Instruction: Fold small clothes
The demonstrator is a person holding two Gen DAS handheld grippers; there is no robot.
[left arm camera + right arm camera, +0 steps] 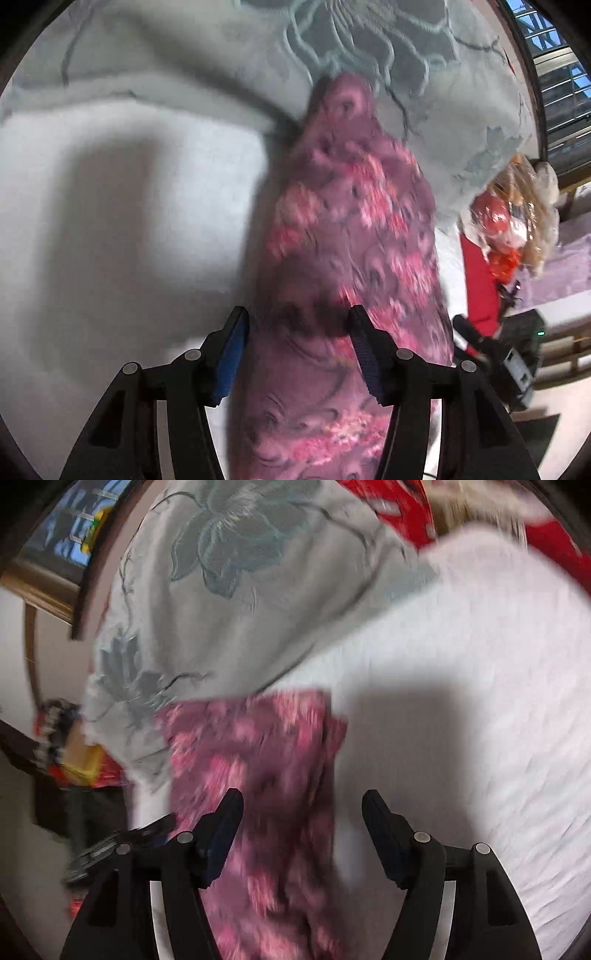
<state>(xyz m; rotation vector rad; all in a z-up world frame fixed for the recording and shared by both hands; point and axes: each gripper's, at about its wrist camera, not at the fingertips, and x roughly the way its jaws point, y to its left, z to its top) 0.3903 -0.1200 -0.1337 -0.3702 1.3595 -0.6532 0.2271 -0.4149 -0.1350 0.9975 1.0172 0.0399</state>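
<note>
On the bed (110,206): pink cloth (351,236) lies long, ready for folding.
Left tongs (297,332): mine, spread over it.
Right tongs (303,812): spread, empty.

A white bed sheet (461,672) carries everything. On it lie a pink floral garment (258,775) and, farther off, a grey flower-embroidered quilt (229,602).

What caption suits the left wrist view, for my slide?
Open left gripper above a long pink floral garment lying on white bedding.

Each hand-held gripper, left (297,325) and right (302,808), has black angular fingers, blue ribbed pads and silver pivot pins.
</note>
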